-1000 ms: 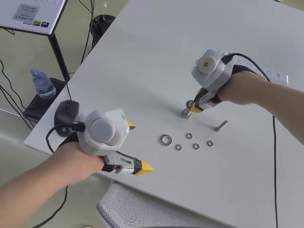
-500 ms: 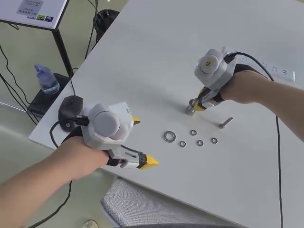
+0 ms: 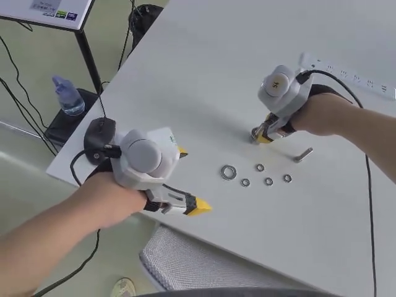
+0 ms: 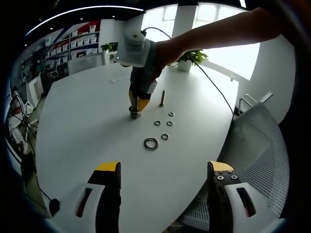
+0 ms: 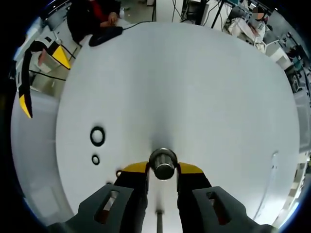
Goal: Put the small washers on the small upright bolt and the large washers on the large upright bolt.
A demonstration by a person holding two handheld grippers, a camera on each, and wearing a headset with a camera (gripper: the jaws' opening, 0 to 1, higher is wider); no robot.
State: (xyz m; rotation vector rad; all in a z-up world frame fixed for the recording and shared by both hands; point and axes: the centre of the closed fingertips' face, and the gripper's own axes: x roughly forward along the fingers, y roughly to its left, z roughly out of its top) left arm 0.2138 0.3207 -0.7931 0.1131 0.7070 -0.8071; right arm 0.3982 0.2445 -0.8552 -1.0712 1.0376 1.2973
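A white table (image 3: 204, 74) stands in a bright room. In the head view a spray bottle (image 3: 68, 96) sits low down at 10 o'clock, and what is in it is hard to see. The mesh chair (image 3: 204, 266) at 6 o'clock is cut off. The right gripper (image 3: 262, 136) pinches the large bolt (image 5: 164, 163), which stands up on the table. The left gripper (image 4: 164, 167) is spread wide and holds nothing. The large washer (image 3: 229, 172) lies at 9 o'clock from four small washers (image 3: 268, 181). The small bolt (image 3: 303, 154) lies flat at 2 o'clock from them.

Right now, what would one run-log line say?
right hand-held gripper: shut on large bolt | left hand-held gripper: open | large washer, four small washers: loose | small bolt: lying flat
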